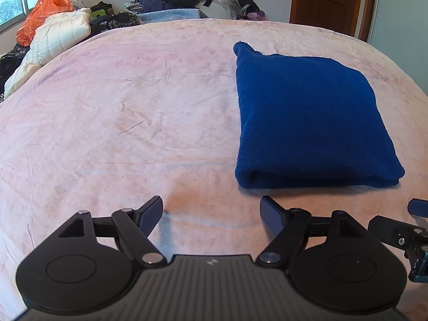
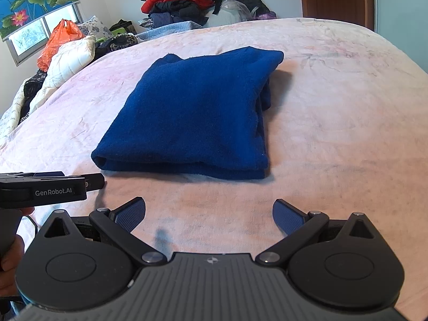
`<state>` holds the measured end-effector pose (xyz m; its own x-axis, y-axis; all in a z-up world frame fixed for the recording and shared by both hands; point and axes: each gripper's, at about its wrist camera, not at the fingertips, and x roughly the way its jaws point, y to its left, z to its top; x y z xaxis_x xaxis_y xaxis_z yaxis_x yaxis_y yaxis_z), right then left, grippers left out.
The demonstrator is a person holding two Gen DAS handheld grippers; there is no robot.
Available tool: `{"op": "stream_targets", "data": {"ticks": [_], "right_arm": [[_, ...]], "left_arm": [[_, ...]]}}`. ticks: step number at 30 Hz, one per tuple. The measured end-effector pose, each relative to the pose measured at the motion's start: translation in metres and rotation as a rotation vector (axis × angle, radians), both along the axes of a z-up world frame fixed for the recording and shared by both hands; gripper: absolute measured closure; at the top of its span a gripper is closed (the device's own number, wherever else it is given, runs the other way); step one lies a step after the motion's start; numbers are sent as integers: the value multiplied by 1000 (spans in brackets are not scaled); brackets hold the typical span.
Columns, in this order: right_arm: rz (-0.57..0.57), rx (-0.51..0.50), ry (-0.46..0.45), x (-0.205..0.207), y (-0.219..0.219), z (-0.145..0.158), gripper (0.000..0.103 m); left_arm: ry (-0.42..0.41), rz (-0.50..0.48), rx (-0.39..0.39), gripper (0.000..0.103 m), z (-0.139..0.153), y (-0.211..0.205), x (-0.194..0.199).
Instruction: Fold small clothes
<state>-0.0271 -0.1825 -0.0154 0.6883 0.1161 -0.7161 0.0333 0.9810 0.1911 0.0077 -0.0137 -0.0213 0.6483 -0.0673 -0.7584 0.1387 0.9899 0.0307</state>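
Blue garment (image 1: 310, 117) lies folded into a thick rectangle on the pink bedspread (image 1: 120, 107), rounded fold edge facing both tools, layered edges visible along its right side in the right wrist view (image 2: 187, 115). Left gripper (image 1: 211, 215) hovers low over the bedspread w/ jaws spread wide, nothing btwn the blue ribbed pads (image 1: 149, 218); garment sits ahead and to its right, near fold edge just beyond the right pad, not touching. Right gripper (image 2: 209, 215) likewise splayed wide and empty, pads (image 2: 287, 219) apart over bare bedspread (image 2: 334, 133); garment is straight ahead and slightly left of its centreline, near but clear of the fingertips. So the cloth lies btwn the two tools' lines of sight, closer to the right one's axis. In the right wrist view the left gripper (image 2: 92, 182) pokes in from the left edge, side-on, tip just short of the garment's near left corner; in the left wrist view part of the right gripper (image 1: 417, 208) shows at the right edge. Far side of the bed: heap of clothes (image 2: 187, 2), white quilted item (image 1: 56, 42), orange plastic bag (image 2: 61, 42), wooden door (image 1: 326, 0), window w/ lotus-print blind (image 2: 34, 0).
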Motion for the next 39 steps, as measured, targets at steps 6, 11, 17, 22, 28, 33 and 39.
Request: {"op": "stream_targets", "data": {"ticks": [6, 11, 17, 22, 28, 33, 39], "right_arm": [[3, -6, -5, -1, 1, 1, 1], [-5, 3, -3, 0, -3, 1, 1], [16, -6, -10, -1, 1, 2, 1], [7, 1, -10, -2, -1, 2, 1], [15, -2, -8, -2, 1, 2, 1], [11, 0, -8, -2, 1, 2, 1], [11, 1, -7, -1, 1, 2, 1]], "left_arm": [[1, 1, 0, 23, 0, 0, 0], [1, 0, 0, 23, 0, 0, 0], [1, 1, -1, 23, 0, 0, 0], [2, 1, -1, 23, -1, 0, 0], [3, 1, -1, 23, -1, 0, 0], [2, 1, -1, 23, -1, 0, 0], [2, 1, -1, 23, -1, 0, 0]]}}
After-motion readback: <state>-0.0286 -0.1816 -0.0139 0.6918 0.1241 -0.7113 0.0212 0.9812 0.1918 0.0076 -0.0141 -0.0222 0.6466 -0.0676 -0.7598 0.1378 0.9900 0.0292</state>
